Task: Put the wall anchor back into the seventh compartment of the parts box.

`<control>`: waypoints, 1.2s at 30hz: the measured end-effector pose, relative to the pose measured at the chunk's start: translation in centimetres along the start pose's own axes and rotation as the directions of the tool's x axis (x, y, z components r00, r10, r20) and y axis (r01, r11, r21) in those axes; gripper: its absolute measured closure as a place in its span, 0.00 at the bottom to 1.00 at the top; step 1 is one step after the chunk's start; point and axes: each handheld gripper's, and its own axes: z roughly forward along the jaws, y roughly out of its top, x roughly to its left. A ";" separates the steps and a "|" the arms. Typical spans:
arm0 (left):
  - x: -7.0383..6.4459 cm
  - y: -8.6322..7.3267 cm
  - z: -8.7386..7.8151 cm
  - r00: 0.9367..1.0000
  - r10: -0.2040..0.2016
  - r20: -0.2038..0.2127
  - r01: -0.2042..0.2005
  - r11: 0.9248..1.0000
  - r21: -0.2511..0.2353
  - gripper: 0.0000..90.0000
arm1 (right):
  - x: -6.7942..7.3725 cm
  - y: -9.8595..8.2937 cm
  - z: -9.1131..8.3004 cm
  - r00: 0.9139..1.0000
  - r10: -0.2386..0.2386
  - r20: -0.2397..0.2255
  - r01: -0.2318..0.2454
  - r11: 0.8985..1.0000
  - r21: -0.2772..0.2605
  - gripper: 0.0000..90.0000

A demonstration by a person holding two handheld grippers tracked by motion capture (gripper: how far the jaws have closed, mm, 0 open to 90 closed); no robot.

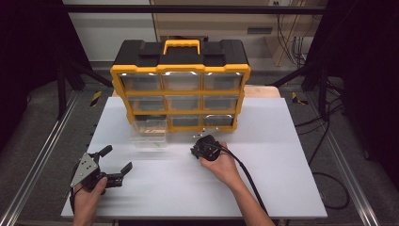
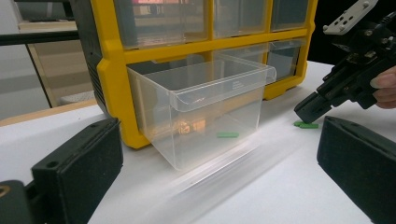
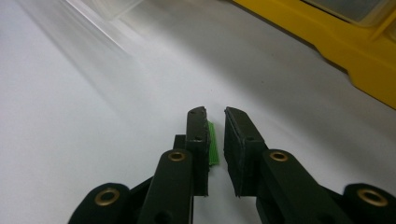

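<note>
A small green strip lies on the white worktop, between the nearly closed jaws of the right tongs, touching one jaw. A clear drawer juts from the yellow organiser at 10 o'clock. At 8 o'clock, the left tongs are spread.

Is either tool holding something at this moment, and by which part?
The left tool is open and empty. The right tool has a small green piece between its jaws, against one pad, not clamped.
</note>
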 end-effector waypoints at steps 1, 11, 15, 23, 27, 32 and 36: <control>0.0 0.0 0.0 1.000 0.000 0.000 0.000 1.000 0.000 0.00 | 0.0 0.0 0.0 1.000 0.009 0.002 -0.009 1.000 0.004 0.89; 0.0 0.0 0.0 1.000 -0.001 0.001 0.001 1.000 -0.002 0.00 | -0.1 0.0 0.1 1.000 0.001 0.000 -0.001 1.000 0.001 0.89; 0.1 0.0 -0.1 1.000 -0.002 0.000 0.002 1.000 -0.003 0.00 | -0.2 0.0 0.0 1.000 0.005 0.007 -0.005 1.000 0.005 0.89; 0.0 0.0 0.0 1.000 0.001 0.004 -0.001 1.000 0.000 0.00 | -0.1 -0.2 0.2 1.000 -0.010 0.008 0.010 1.000 0.019 0.91; 0.0 0.0 0.0 1.000 0.000 0.005 0.000 1.000 -0.001 0.00 | -0.1 -0.2 0.2 1.000 -0.005 0.011 0.005 1.000 0.020 0.93; 0.0 0.0 0.0 1.000 0.001 0.006 -0.001 1.000 0.001 0.00 | -0.3 -0.3 0.2 1.000 -0.018 0.010 0.017 1.000 0.012 0.94; 0.0 0.0 0.0 1.000 0.000 0.006 0.000 1.000 0.001 0.00 | -0.2 -0.1 -0.2 1.000 -0.007 0.001 0.007 1.000 -0.029 0.94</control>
